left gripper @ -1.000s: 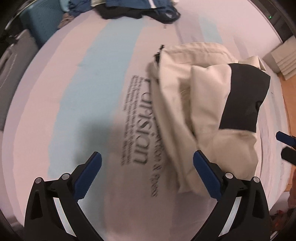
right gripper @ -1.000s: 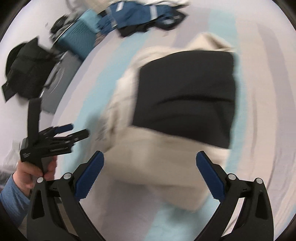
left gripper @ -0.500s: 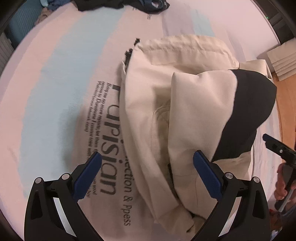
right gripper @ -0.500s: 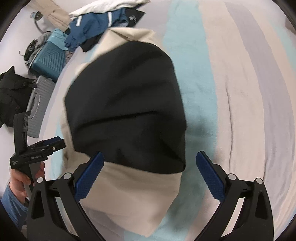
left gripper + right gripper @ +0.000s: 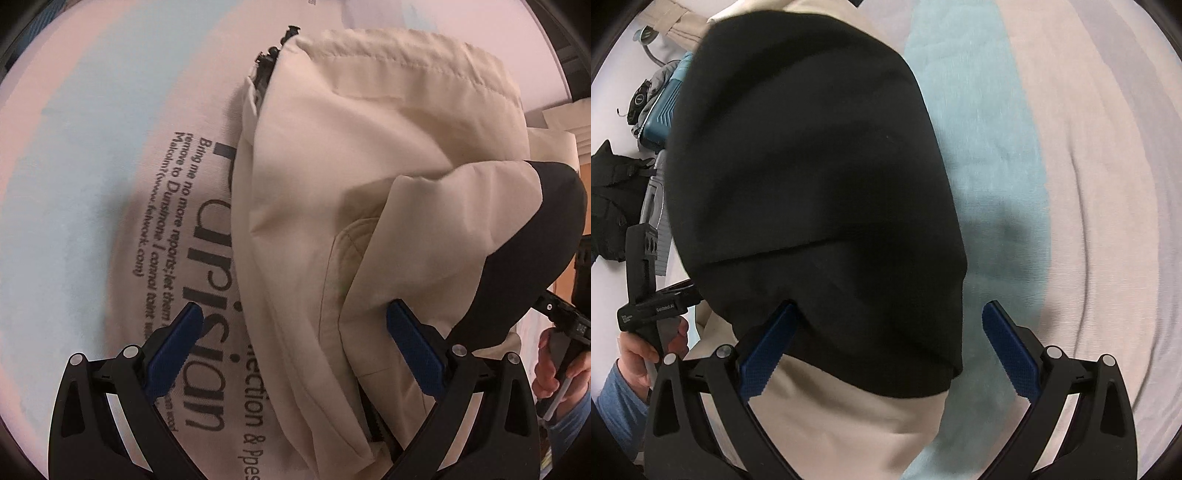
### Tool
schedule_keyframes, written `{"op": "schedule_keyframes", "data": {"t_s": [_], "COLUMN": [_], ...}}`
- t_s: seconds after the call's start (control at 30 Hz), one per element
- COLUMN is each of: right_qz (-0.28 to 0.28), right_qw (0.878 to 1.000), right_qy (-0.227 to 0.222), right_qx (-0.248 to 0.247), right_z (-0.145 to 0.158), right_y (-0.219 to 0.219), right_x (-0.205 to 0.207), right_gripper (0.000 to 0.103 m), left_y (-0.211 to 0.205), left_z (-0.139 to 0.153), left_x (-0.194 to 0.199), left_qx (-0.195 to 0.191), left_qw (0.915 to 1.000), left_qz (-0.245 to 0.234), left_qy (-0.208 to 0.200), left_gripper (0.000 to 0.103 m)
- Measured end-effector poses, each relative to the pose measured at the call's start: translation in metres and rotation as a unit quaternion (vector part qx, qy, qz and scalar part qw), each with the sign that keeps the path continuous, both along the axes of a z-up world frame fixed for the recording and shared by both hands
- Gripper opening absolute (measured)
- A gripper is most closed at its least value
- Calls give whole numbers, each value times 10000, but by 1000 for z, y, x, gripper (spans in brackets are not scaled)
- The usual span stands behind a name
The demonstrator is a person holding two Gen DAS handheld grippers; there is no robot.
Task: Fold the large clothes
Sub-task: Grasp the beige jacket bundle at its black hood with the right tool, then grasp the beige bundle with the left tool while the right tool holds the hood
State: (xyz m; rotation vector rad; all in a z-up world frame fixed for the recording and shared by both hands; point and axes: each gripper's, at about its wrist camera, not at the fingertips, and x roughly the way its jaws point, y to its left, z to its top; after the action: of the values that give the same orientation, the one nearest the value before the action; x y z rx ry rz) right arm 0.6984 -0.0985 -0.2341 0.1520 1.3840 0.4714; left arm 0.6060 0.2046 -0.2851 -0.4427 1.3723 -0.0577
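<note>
Two wide-open grippers are flanking the folded jacket (image 5: 332, 206): left gripper (image 5: 295, 347) straddling its near edge, right gripper (image 5: 890, 347) hovering closer over its black panel (image 5: 812, 184), both empty.

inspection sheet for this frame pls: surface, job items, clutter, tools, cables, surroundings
Surface: striped bedsheet, pink, teal and grey bands, dark printed lettering.
Job's things: cream jacket with black panel, bunched in a partly folded heap on the sheet.
Clutter: teal suitcase, grey case, black bag beside the bed.
Grippers: left tool open, straddling the jacket's edge; right tool open, over the black panel.
Cables: thin cord by the suitcase, identity unclear.
Surroundings: stacked pale items, wooden floor.
</note>
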Motion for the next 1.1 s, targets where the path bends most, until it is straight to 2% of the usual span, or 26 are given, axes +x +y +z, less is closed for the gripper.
{"op": "schedule_keyframes", "data": {"t_s": [0.2, 0.27, 0.57, 0.73, 0.9, 1.0, 1.1], "right_qz": [-131, -19, 142, 217, 199, 133, 110], "right_qw": [9984, 9973, 9972, 9949, 9967, 9973, 9977], "right_qy": [321, 420, 467, 754, 541, 428, 359], "right_qx": [443, 599, 564, 629, 579, 585, 566], "right_z": [-14, -18, -27, -37, -36, -32, -28], "right_y": [-7, -2, 2, 3, 1, 0, -1], "right_x": [3, 1, -1, 6, -3, -8, -12], "right_gripper": [96, 96, 96, 97, 95, 87, 78], "left_y": [-3, -1, -17, 2, -4, -5, -5], "left_z": [-14, -17, -43, -57, -63, -66, -62], "left_x": [13, 14, 27, 34, 34, 33, 23], "left_qx": [-280, -405, -664, -1274, -1033, -1038, -828], "left_qw": [9996, 9991, 9967, 9900, 9919, 9923, 9943], "left_qz": [-64, -122, -455, -574, -693, -628, -620], "left_qy": [-52, -82, -87, -181, -241, -261, -244], "left_gripper": [98, 97, 98, 97, 98, 97, 91]}}
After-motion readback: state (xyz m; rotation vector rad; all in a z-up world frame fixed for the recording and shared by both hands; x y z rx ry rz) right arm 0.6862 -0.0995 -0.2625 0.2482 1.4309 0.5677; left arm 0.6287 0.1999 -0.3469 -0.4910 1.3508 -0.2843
